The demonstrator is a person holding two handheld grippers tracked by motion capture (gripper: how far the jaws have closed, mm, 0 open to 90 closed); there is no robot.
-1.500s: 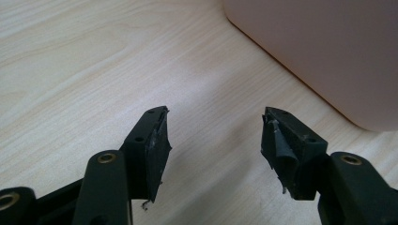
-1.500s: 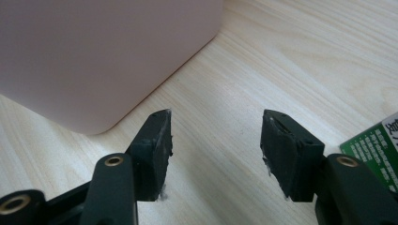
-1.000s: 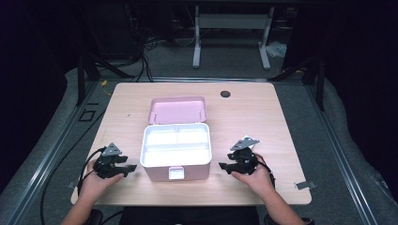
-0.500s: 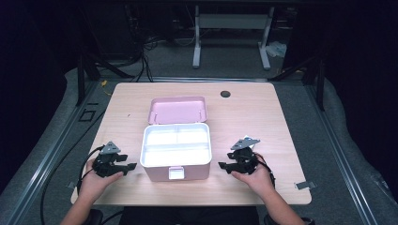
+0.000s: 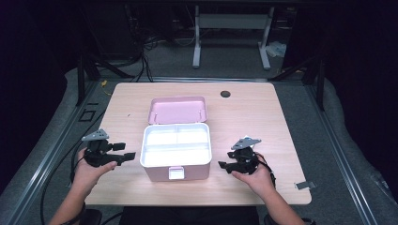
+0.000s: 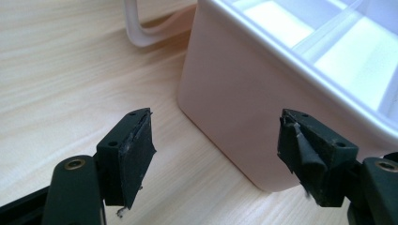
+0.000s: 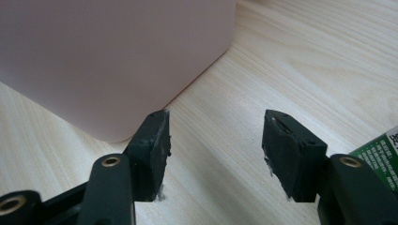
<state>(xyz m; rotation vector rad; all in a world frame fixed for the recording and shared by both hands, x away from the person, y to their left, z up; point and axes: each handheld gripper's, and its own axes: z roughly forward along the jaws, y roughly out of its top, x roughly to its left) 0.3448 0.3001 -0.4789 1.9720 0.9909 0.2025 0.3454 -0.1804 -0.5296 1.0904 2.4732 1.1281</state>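
Left gripper [image 5: 127,155] lifted beside the smooth, round-cornered pink box [image 5: 176,164].

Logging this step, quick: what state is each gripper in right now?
Left gripper: open, holding nothing, beside the open pink plastic box.
Right gripper: open, jaws have just been opening, nothing between them.

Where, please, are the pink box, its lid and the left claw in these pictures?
pink box [image 5: 159,171]: high view, on its front wall.
lid [image 5: 177,110]: high view, on its pink inner face.
left claw [image 5: 127,154]: high view, midway between its fingertips.
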